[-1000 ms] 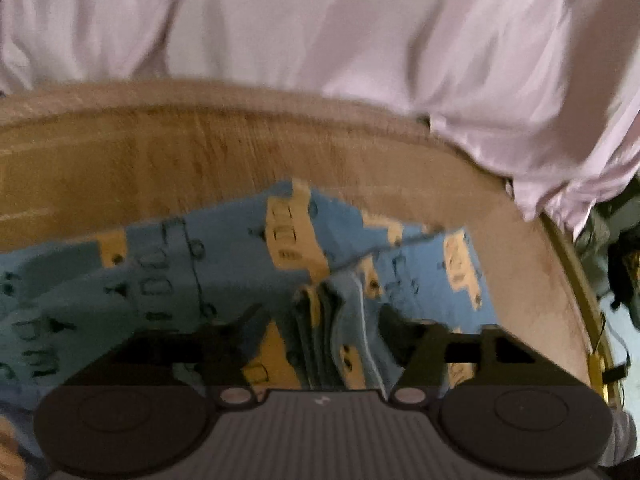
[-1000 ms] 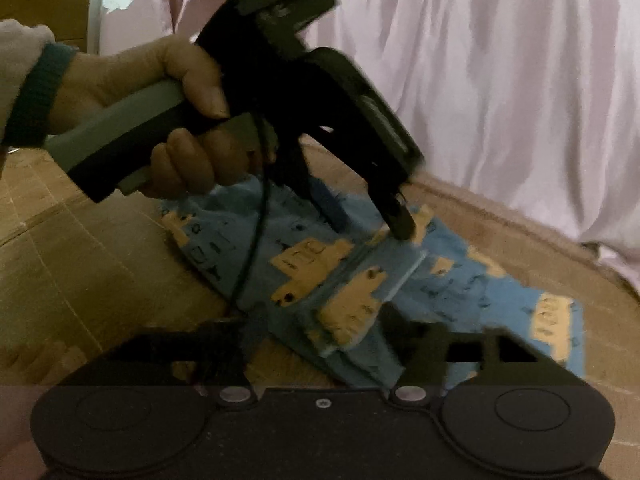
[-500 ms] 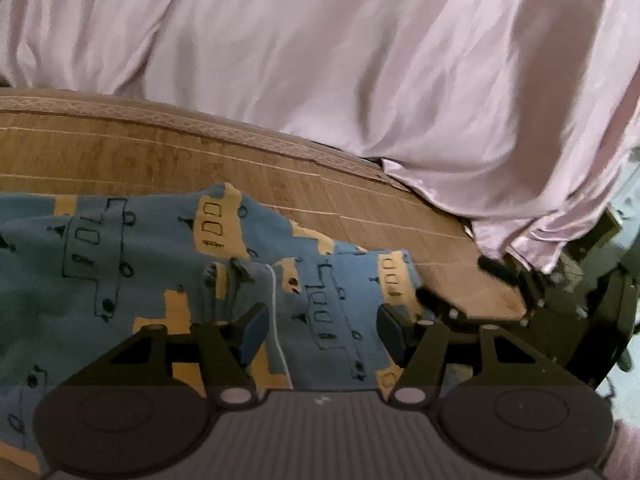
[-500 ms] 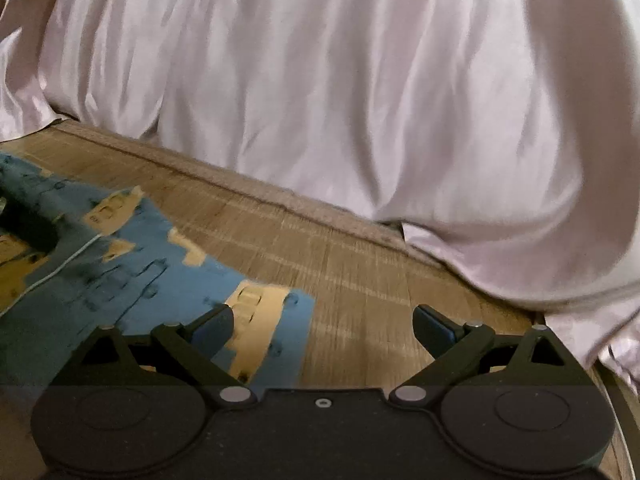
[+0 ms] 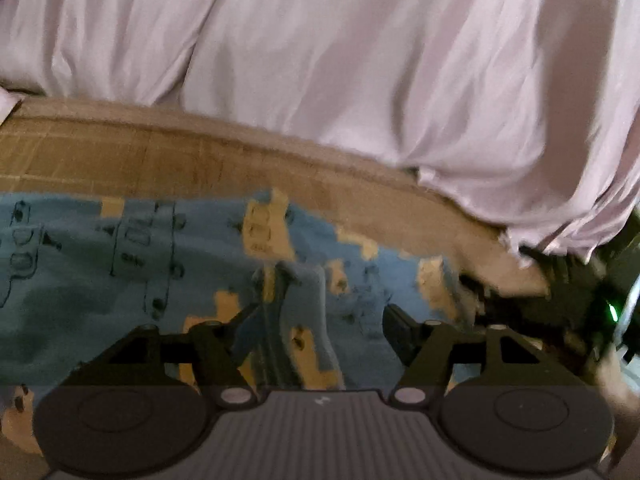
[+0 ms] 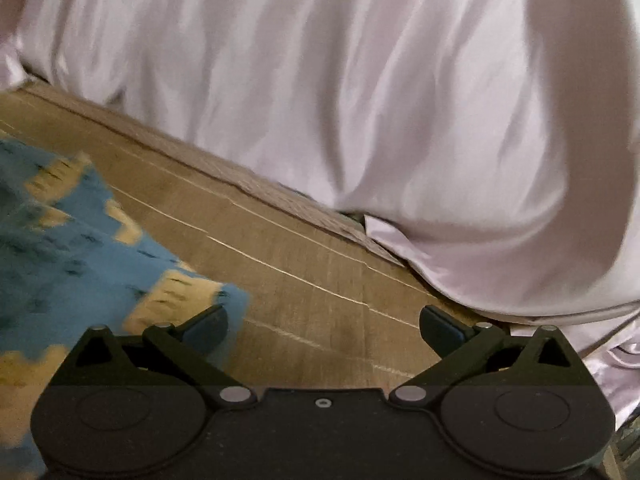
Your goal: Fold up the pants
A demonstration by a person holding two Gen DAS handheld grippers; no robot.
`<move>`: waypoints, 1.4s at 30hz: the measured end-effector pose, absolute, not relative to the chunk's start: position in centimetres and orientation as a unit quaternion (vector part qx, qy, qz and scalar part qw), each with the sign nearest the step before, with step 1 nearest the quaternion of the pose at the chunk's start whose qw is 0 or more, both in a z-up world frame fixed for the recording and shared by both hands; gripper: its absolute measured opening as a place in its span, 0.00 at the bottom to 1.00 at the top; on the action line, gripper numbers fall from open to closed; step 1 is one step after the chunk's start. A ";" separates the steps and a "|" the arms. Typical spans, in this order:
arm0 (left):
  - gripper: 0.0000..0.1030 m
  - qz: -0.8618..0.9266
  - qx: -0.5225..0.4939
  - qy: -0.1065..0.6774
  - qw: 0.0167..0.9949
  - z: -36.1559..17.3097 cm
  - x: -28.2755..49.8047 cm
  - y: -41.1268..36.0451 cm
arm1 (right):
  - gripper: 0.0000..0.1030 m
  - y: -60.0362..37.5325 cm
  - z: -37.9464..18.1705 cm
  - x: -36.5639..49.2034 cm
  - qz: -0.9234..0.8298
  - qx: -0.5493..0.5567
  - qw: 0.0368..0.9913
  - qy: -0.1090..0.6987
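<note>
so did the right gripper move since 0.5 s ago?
Yes. The right gripper drifted slightly right: the pants corner slid left against its left fingertip, and the mat edge shifted too.

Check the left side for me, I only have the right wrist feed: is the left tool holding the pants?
Observer: No. The left tool is open. Its jaws sit on either side of a raised crease in the pants without pinching it.
Operator: How much cloth is on that side?
Observer: Most of it. The blue bus-print cloth runs from the tool to the left edge of the left wrist view, lying on the woven mat.
Operator: Anything past the pants' right end?
Observer: A blurred dark shape with a green light at the far right. I cannot tell what it is.
</note>
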State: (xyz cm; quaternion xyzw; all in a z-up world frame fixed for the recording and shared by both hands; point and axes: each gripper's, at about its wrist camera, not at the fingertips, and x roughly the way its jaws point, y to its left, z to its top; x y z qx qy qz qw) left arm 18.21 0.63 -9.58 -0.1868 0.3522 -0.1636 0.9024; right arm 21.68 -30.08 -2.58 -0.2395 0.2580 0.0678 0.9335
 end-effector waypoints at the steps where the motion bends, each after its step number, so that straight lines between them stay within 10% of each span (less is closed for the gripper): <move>1: 0.68 -0.168 -0.190 0.345 0.904 -9.5 18.2 0.6 | 0.99 -29.8 -2.3 20.5 0.077 -0.233 0.935 0.256; 14: 0.66 -0.189 -0.109 0.362 0.906 -10.2 20.5 -1.9 | 0.99 -27.7 -4.7 13.2 0.075 -0.247 0.930 0.261; 18: 0.83 -0.183 -0.117 0.352 0.910 -9.3 18.6 -1.4 | 0.99 -27.0 -4.2 12.1 0.098 -0.254 0.936 0.225; 32: 0.95 -0.044 -0.160 0.340 0.926 -7.9 10.2 5.0 | 0.99 -24.4 -2.9 11.5 0.141 -0.257 0.939 0.179; 42: 0.79 0.072 -0.261 0.315 0.909 -9.3 8.3 15.5 | 0.99 -17.8 -1.8 12.7 0.225 -0.214 0.929 0.201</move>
